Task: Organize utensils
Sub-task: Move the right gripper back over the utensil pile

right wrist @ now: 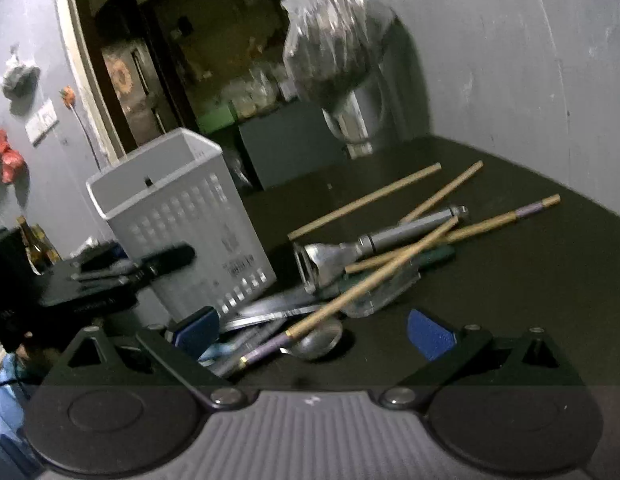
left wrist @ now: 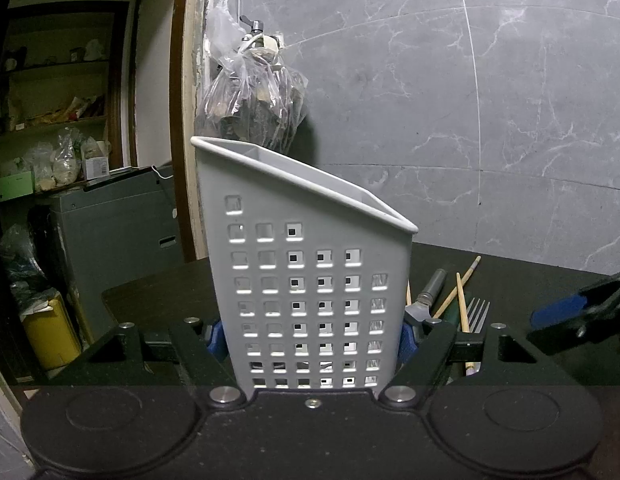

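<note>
My left gripper point(left wrist: 311, 336) is shut on the grey perforated utensil holder point(left wrist: 310, 264), its blue pads pressing both sides; the holder stands upright on the dark table. It also shows in the right wrist view point(right wrist: 178, 216), with the left gripper point(right wrist: 122, 272) beside it. My right gripper point(right wrist: 313, 332) is open and empty, low over a pile of utensils: wooden chopsticks point(right wrist: 389, 270), a metal peeler point(right wrist: 365, 246), a spoon point(right wrist: 315, 342) and flat metal blades point(right wrist: 266, 312). In the left wrist view a fork point(left wrist: 477, 314), the peeler point(left wrist: 427, 290) and chopsticks point(left wrist: 455, 292) lie right of the holder.
The dark table point(right wrist: 509, 280) meets a grey marble wall point(left wrist: 469, 100) at the back. A plastic bag point(left wrist: 254, 96) hangs on the wall behind the holder. A doorway with shelves point(left wrist: 54, 120) and a grey cabinet point(left wrist: 110, 232) lie left, past the table edge.
</note>
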`<state>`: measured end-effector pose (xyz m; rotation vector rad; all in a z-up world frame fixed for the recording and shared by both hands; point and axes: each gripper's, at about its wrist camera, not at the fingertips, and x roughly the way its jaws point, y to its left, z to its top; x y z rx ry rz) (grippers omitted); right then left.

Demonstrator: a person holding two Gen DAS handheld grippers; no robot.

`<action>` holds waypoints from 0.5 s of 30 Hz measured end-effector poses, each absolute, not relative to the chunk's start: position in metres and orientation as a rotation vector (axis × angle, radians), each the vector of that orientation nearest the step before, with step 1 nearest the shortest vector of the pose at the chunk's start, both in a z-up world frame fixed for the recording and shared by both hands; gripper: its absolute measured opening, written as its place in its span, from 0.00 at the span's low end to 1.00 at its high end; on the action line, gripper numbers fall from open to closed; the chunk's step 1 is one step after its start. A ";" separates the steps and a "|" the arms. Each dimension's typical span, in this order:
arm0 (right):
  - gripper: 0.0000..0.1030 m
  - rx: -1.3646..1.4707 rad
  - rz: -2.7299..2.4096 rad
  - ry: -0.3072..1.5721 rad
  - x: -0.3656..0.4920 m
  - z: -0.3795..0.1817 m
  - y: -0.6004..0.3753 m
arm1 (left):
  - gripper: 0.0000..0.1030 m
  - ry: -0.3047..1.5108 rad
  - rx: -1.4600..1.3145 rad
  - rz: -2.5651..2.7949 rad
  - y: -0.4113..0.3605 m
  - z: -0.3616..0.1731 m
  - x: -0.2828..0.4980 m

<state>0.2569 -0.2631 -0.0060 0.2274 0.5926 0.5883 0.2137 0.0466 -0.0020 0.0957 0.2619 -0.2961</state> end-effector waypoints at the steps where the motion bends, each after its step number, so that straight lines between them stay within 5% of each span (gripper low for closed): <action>1: 1.00 0.219 0.584 0.611 0.259 -0.009 -0.261 | 0.74 0.262 0.096 -0.296 0.047 -0.002 0.214; 9: 0.99 0.149 0.538 0.674 0.269 -0.020 -0.247 | 0.74 0.262 0.096 -0.296 0.046 -0.002 0.214; 15: 0.90 0.058 0.523 0.666 0.273 -0.020 -0.233 | 0.74 0.262 0.096 -0.296 0.046 -0.002 0.214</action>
